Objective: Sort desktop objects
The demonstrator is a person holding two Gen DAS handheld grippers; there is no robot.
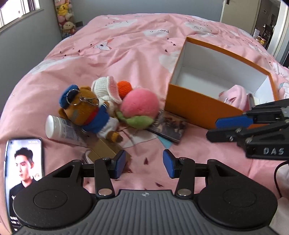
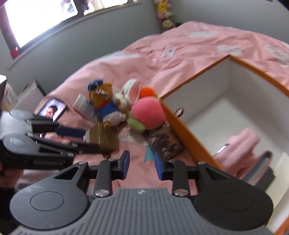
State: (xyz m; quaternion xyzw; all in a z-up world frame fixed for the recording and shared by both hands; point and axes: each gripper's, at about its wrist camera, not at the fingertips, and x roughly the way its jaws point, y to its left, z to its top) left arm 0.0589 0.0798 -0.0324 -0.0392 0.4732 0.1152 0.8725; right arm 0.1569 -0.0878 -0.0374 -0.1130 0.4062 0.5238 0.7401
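Observation:
On the pink bedspread lies a pile: a brown bear in blue sailor clothes [image 1: 90, 112] [image 2: 106, 101], a white knitted rabbit [image 1: 106, 88], an orange ball [image 1: 124, 87], a pink plush peach [image 1: 139, 106] [image 2: 147, 114], a white tube [image 1: 59, 131], a gold box [image 1: 104, 150] [image 2: 102, 138] and a dark booklet [image 1: 169, 128] [image 2: 162, 142]. An orange box [image 1: 193, 110] [image 2: 182, 130] holds a pink cloth [image 1: 233, 97] [image 2: 240, 150]. My left gripper [image 1: 144, 165] is open and empty, just short of the pile. My right gripper [image 2: 141, 165] is open and empty near the booklet.
A phone [image 1: 23, 170] with a lit screen lies at the near left of the bed, also in the right wrist view [image 2: 52, 109]. Stuffed toys [image 1: 66, 16] stand against the far wall. A doorway [image 1: 265, 23] opens at the far right.

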